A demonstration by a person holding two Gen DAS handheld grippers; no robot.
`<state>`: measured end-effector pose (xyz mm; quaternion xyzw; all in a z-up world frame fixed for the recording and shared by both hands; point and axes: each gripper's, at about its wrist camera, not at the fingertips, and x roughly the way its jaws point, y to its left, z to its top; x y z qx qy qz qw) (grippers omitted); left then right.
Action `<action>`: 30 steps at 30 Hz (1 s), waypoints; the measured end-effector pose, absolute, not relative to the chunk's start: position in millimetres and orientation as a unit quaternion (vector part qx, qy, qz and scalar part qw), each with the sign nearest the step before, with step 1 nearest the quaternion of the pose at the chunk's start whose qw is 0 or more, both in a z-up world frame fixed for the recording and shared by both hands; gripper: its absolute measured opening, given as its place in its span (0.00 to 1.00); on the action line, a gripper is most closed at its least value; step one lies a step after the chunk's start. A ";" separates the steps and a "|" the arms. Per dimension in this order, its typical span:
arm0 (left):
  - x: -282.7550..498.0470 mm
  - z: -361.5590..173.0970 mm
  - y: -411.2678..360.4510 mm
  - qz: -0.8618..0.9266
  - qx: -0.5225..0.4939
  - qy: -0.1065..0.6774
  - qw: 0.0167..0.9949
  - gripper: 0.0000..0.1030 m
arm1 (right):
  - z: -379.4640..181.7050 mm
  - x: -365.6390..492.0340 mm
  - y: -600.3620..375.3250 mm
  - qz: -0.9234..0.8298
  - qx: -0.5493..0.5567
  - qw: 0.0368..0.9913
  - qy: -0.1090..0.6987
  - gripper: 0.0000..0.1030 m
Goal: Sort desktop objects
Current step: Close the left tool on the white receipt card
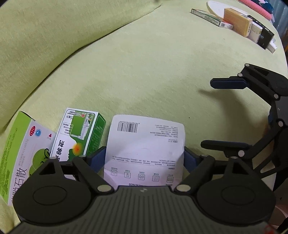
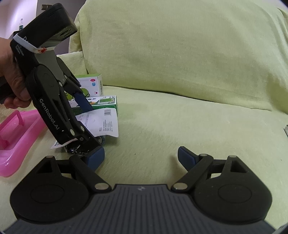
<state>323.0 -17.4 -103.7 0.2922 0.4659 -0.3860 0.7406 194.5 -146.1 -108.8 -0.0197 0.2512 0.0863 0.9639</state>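
While left gripper (image 1: 144, 154) straddles white packet (image 1: 146, 144), fingers (image 1: 98, 158) flank its long sides, pinching it or nearly so; packet's long axis runs along fingers, beside green boxes (image 1: 79, 133) on sofa (image 1: 144, 72). Right gripper (image 2: 141, 158) spread, empty, farther off.

Pale green plush sofa (image 2: 180, 126) fills both views: seat cushion plus upright back cushion (image 2: 180, 45). Pale wall (image 2: 21, 10) behind, upper left.
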 end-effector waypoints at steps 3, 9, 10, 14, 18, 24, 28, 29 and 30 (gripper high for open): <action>316.9 -101.9 -19.2 -0.384 0.301 0.458 0.743 0.83 | -108.9 193.8 -146.6 0.087 -0.021 0.964 0.252 0.84; 306.4 -91.9 -19.0 -0.382 0.304 0.444 0.751 0.83 | -108.0 190.6 -142.7 0.097 -0.031 0.964 0.246 0.84; 305.0 -90.5 -19.4 -0.380 0.306 0.442 0.753 0.83 | -107.7 189.5 -141.8 0.099 -0.033 0.964 0.245 0.84; 300.4 -82.2 -15.8 -0.377 0.303 0.438 0.757 0.83 | -107.4 185.6 -136.3 0.114 -0.048 0.964 0.237 0.84; 291.9 -74.0 -13.9 -0.384 0.296 0.437 0.758 0.83 | -107.6 181.1 -128.6 0.144 -0.064 0.961 0.229 0.84; 269.6 -61.0 -12.1 -0.407 0.276 0.433 0.756 0.83 | -105.0 169.3 -117.9 0.186 -0.087 0.958 0.202 0.83; 251.2 -52.0 -9.6 -0.423 0.265 0.430 0.752 0.83 | -101.2 159.0 -111.8 0.215 -0.099 0.955 0.181 0.49; 247.2 -49.8 -9.0 -0.425 0.262 0.429 0.753 0.83 | -100.2 156.5 -110.8 0.218 -0.101 0.955 0.174 0.45; 243.4 -47.5 -8.2 -0.427 0.259 0.428 0.753 0.83 | -98.9 154.0 -110.0 0.221 -0.102 0.956 0.166 0.43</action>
